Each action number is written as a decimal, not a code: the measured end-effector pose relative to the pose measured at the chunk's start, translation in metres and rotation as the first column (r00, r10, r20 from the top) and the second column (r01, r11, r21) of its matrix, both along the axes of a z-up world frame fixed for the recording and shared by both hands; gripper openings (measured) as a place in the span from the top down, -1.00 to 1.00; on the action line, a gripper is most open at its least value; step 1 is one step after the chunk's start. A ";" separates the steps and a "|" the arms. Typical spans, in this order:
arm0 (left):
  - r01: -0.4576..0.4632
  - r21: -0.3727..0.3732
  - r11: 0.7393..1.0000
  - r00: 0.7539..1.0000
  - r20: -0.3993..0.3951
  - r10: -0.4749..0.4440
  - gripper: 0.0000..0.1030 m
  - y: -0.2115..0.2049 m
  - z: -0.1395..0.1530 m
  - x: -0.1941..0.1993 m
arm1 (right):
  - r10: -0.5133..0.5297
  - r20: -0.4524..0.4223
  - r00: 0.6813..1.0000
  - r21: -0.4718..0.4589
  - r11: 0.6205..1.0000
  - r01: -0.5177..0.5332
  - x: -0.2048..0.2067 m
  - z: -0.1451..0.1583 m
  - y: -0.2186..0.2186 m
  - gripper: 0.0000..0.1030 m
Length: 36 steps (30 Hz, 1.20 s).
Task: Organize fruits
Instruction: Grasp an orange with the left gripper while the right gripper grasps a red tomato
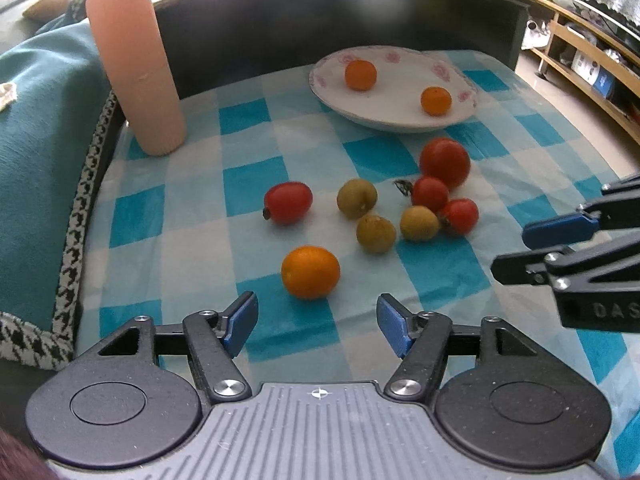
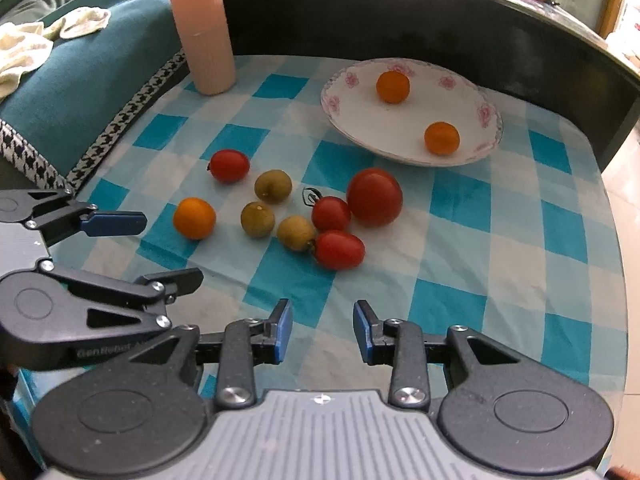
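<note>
A white flowered plate [image 1: 400, 120] [image 2: 360, 128] at the back of the checked cloth holds two small oranges [image 1: 361, 75] [image 2: 441, 138]. Loose on the cloth lie a third orange [image 1: 310, 272] [image 2: 194, 218], several red tomatoes [image 1: 445, 163] [image 2: 374, 197] and three brownish-green round fruits [image 1: 357, 198] [image 2: 273, 186]. My left gripper [image 1: 318, 320] [image 2: 152, 250] is open, just short of the loose orange, with nothing between its fingers. To the right, my right gripper [image 2: 323, 330] [image 1: 514, 252] stands open with a narrower gap over bare cloth, a little short of the tomato cluster.
A tall pink ribbed cylinder [image 1: 134, 64] [image 2: 202, 28] stands at the cloth's back left corner. A teal blanket [image 1: 44, 140] with houndstooth trim borders the left side. A dark raised wall [image 1: 320, 20] runs behind the plate. The table edge drops to the floor at right.
</note>
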<state>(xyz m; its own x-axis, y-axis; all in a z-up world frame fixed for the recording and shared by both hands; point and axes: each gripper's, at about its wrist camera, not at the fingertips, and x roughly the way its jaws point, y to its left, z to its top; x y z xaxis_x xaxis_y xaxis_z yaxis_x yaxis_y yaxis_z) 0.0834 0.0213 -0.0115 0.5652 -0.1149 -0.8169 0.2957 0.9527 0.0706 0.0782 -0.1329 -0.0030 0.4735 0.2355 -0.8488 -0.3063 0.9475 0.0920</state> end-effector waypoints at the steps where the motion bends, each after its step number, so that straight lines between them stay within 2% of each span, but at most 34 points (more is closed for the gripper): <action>1: 0.000 -0.004 1.000 1.000 0.004 0.000 -0.41 -0.001 -0.001 0.002 | -0.003 0.001 1.000 0.005 1.000 0.003 0.001 0.001 -0.002 0.07; 6: -0.005 0.000 1.000 1.000 0.013 0.005 -0.39 -0.007 -0.008 0.014 | -0.009 0.000 1.000 0.028 1.000 0.009 0.003 0.001 -0.010 0.06; 9: -0.002 0.017 1.000 1.000 0.022 0.002 -0.28 -0.010 -0.012 0.018 | -0.019 -0.007 1.000 0.037 0.999 0.019 0.004 -0.001 -0.017 0.05; 12: -0.010 0.006 1.000 1.000 0.019 0.010 -0.26 -0.008 -0.014 0.022 | -0.029 -0.012 0.999 0.051 0.998 0.030 0.006 -0.004 -0.024 0.05; 14: -0.011 -0.009 1.000 1.000 0.014 0.012 -0.04 -0.008 -0.013 0.022 | -0.034 -0.012 0.999 0.061 0.998 0.035 0.007 -0.005 -0.027 0.05; 17: 0.000 -0.021 1.000 1.000 0.010 0.001 0.19 -0.006 -0.012 0.022 | -0.036 -0.011 0.999 0.081 0.996 0.036 0.010 -0.006 -0.029 0.04; 29: 0.011 -0.052 0.999 1.000 -0.005 -0.012 0.18 -0.002 -0.006 0.017 | 0.036 0.047 0.998 0.096 0.994 -0.041 0.026 -0.017 -0.009 0.02; 36: 0.026 -0.031 0.999 1.000 -0.013 -0.026 0.11 -0.004 -0.011 0.017 | 0.034 0.077 0.996 0.084 0.996 -0.041 0.038 -0.019 -0.003 0.01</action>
